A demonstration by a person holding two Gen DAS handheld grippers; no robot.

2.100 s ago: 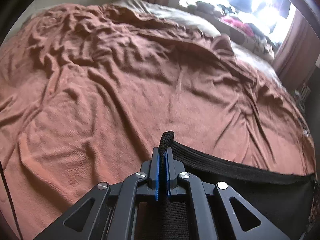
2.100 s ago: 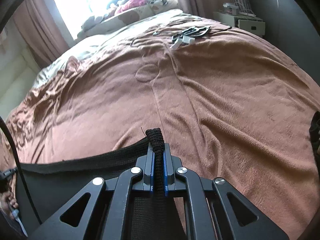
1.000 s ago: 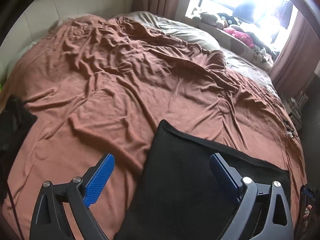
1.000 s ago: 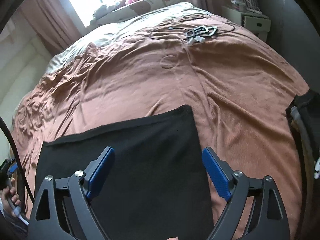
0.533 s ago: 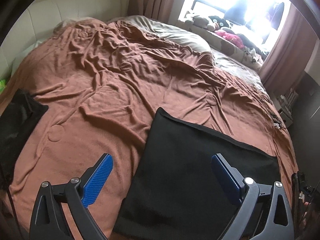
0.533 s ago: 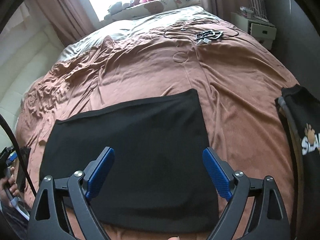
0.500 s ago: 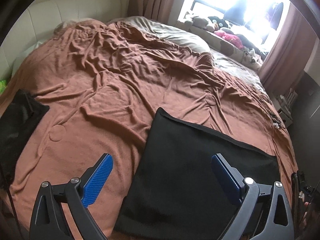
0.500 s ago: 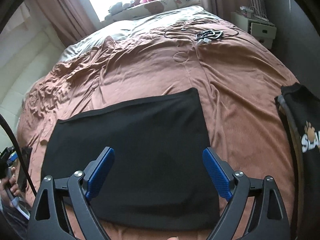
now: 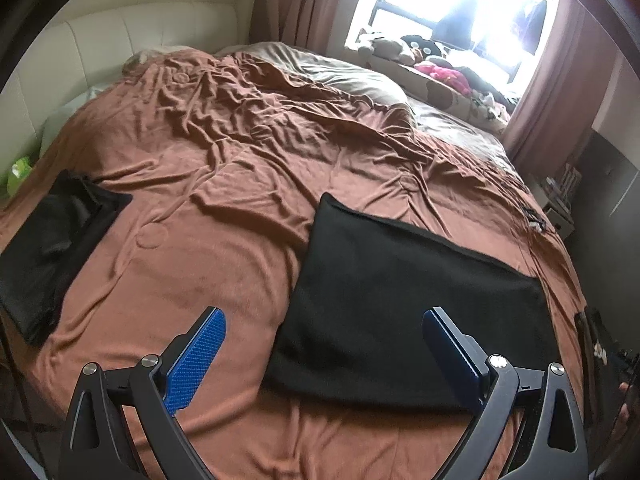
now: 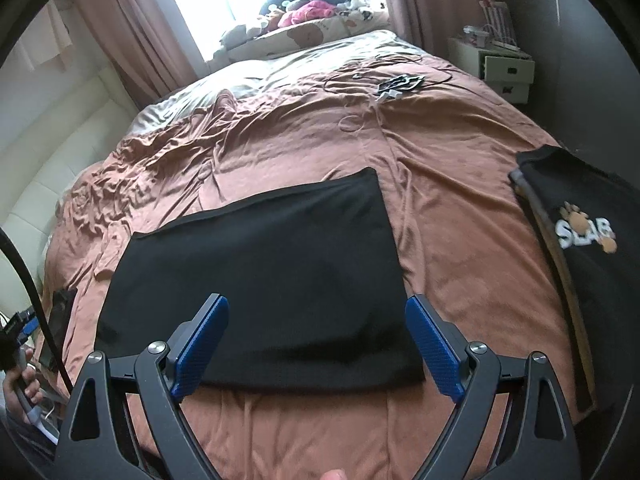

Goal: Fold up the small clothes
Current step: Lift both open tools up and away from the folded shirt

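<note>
A black cloth (image 9: 404, 300) lies folded flat as a rectangle on the brown bedspread (image 9: 224, 160). The right wrist view shows the same black cloth (image 10: 264, 280) spread in front of me. My left gripper (image 9: 324, 344) hangs open above the bed near the cloth's near left corner, with nothing between its blue pads (image 9: 196, 360). Over the cloth's near edge my right gripper (image 10: 316, 340) also stands open and empty, lifted clear of the fabric.
A dark folded garment (image 9: 56, 248) lies at the bed's left edge. A black garment with a "SLAB" print (image 10: 580, 248) lies at the right edge. Cables and small gadgets (image 10: 396, 84) sit far back. A cream headboard (image 9: 120, 40), window sill with toys (image 10: 304, 12) and nightstand (image 10: 504, 68) surround the bed.
Both grippers, earlier shut on the cloth's waistband, have let go and opened. Since then they have drawn back and risen, so the whole folded cloth and both side garments show.
</note>
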